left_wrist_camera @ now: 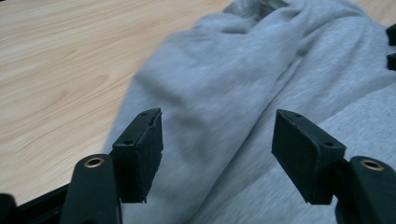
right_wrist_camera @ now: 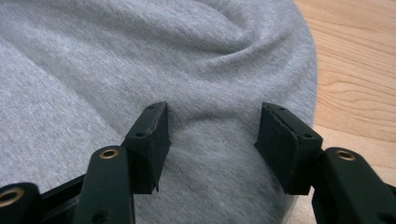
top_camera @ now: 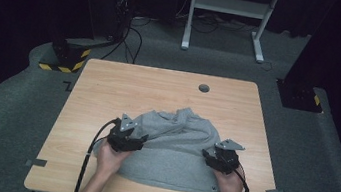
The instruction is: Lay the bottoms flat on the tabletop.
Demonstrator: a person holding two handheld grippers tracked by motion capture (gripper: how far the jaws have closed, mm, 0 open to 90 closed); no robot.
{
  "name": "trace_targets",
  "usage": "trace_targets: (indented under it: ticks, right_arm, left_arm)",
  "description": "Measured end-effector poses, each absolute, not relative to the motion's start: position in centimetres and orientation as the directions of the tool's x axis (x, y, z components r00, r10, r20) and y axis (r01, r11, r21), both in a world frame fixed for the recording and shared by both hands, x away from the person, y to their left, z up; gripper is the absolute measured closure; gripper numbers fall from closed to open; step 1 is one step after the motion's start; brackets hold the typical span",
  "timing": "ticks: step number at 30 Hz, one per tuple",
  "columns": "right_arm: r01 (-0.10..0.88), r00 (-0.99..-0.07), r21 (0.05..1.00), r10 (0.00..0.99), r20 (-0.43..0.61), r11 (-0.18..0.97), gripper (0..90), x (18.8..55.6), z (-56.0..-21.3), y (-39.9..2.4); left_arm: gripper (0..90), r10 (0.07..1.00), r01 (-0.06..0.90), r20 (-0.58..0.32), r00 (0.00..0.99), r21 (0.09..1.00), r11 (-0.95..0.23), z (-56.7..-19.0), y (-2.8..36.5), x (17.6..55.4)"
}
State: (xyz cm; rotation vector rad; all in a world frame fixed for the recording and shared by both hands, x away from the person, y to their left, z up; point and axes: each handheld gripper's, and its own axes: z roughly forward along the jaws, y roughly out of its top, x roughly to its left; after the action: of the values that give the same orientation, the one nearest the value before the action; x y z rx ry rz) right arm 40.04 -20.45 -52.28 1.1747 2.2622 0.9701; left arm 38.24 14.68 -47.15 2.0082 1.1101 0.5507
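Grey sweatshirt (top_camera: 176,150) lies on the tabletop (top_camera: 109,87) toward its near edge, bunched up; long axis runs left-right along that edge, rumpled end pointing to the far edge. My left tongs (left_wrist_camera: 217,156) released above its left side. My right tongs (right_wrist_camera: 212,149) released over its right side, nothing gripped.
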Motion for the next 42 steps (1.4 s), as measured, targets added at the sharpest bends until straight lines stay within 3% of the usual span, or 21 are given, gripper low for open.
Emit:
trace_targets:
  ticks: [7, 13, 15, 20, 24, 25, 30, 32, 33, 36, 42]
  right_arm:
    - [0.543, -0.560, 0.738, 0.828, -0.038, 0.401, 42.8, 40.1, -52.3, -20.5]
    - [0.542, -0.561, 0.738, 0.827, -0.038, 0.402, 42.3, 40.1, -52.3, -20.5]
    - [0.544, -0.560, 0.737, 0.828, -0.037, 0.400, 42.2, 40.0, -52.3, -20.4]
    - [0.543, -0.561, 0.738, 0.827, -0.037, 0.402, 42.0, 40.1, -52.3, -20.5]
    - [0.543, -0.561, 0.738, 0.827, -0.037, 0.401, 41.9, 40.1, -52.3, -20.5]
    - [0.543, -0.561, 0.738, 0.827, -0.037, 0.402, 41.8, 40.1, -52.3, -20.5]
    - [0.543, -0.563, 0.738, 0.826, -0.036, 0.402, 41.5, 40.1, -52.3, -20.4]
    - [0.542, -0.563, 0.738, 0.826, -0.037, 0.402, 41.5, 40.1, -52.3, -20.4]
    - [0.543, -0.563, 0.738, 0.826, -0.036, 0.402, 41.5, 40.1, -52.3, -20.4]
    - [0.544, -0.562, 0.737, 0.827, -0.035, 0.401, 41.4, 40.1, -52.3, -20.4]
    - [0.544, -0.561, 0.737, 0.827, -0.035, 0.400, 41.2, 40.1, -52.3, -20.4]
  left_arm:
    - [43.7, 0.829, 0.558, -0.001, 0.559, 0.740, -0.375, -47.7, 11.6, 40.6]
    - [84.4, 0.825, 0.585, -0.004, 0.566, 0.707, -0.398, -48.1, 11.1, 41.7]
    - [89.4, 0.829, 0.583, -0.001, 0.560, 0.712, -0.392, -47.9, 11.3, 41.7]
    - [90.0, 0.856, 0.579, -0.013, 0.516, 0.742, -0.338, -46.5, 13.3, 41.4]
    - [90.0, 0.875, 0.582, 0.033, 0.482, 0.734, -0.349, -46.1, 14.9, 41.2]
    - [90.0, 0.885, 0.595, 0.068, 0.461, 0.716, -0.365, -46.5, 15.5, 41.2]
    - [89.9, 0.906, 0.666, 0.012, 0.422, 0.674, -0.319, -48.3, 16.8, 41.5]
    - [88.1, 0.908, 0.664, 0.029, 0.419, 0.671, -0.328, -48.7, 16.8, 41.2]
    - [75.6, 0.908, 0.652, 0.015, 0.419, 0.691, -0.313, -48.6, 16.7, 40.9]
    - [59.2, 0.909, 0.627, 0.016, 0.417, 0.718, -0.301, -47.8, 16.3, 41.0]
    - [46.0, 0.880, 0.617, 0.007, 0.476, 0.710, -0.339, -48.1, 14.4, 41.9]
